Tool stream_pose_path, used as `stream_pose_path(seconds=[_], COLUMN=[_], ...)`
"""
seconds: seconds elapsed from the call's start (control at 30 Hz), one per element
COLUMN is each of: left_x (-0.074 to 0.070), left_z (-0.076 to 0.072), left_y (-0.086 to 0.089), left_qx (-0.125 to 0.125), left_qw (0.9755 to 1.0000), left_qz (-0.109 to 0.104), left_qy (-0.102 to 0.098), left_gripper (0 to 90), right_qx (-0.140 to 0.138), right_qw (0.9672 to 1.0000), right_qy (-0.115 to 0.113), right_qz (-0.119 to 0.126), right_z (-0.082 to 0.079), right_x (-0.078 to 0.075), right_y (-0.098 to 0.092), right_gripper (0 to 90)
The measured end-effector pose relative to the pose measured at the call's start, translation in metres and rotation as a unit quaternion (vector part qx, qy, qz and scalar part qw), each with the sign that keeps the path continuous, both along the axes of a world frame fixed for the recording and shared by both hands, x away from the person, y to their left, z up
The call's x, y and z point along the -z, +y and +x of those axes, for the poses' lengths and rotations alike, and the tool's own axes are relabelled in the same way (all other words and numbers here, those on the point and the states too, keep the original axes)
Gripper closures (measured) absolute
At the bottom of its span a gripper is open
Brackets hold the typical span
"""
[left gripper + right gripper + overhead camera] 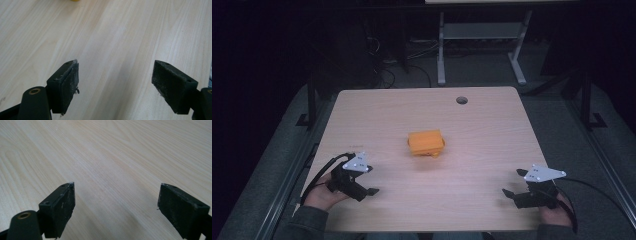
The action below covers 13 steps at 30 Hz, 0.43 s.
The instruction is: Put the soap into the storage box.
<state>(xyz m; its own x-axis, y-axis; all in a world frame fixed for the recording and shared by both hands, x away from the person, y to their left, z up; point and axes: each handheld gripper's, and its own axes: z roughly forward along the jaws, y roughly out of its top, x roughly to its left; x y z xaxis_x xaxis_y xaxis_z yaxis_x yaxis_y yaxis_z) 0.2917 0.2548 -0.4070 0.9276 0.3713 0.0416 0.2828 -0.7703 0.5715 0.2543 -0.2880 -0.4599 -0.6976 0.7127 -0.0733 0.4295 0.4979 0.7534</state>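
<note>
I see 2 hand-held grippers: left hand-held gripper (371, 180) and right hand-held gripper (511, 182), both w/ jaws wide apart, nothing between them, low over the worktop (492, 130) near its front corners. 1 orange block (426, 142) sits mid-worktop, well apart from both; its shape's hard to make out. In left gripper view just a yellow sliver (74, 0), cut off at top edge.

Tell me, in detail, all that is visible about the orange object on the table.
The orange object looks like a small box-shaped container with rounded corners, seemingly plastic, with a flat top and a lip along its front edge. A yellowish part shows beneath that front edge. It lies flat near the middle of the wooden table, slightly turned. Nothing touches it except the table; both grippers are well apart from it, nearer the person. Finer details are too small to tell.
</note>
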Motion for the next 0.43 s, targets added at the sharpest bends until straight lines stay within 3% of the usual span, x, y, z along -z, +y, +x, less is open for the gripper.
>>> stream_pose_path(seconds=[0.27,0.43], left_x=[0.012,0.015], left_z=[-0.007,-0.011], left_y=[0.008,0.012], left_qx=[-0.012,-0.021], left_qw=[0.9999,0.9996], left_qz=[-0.002,-0.018], left_qy=[0.006,0.001], left_gripper=[21.2,21.0], right_qx=[0.001,-0.001], right_qw=[1.0,1.0], right_qy=[0.002,0.002], right_qz=[0.0,0.0], right_z=[0.0,0.0], right_x=[0.0,0.0], right_y=[0.0,0.001], right_gripper=[13.9,13.9])
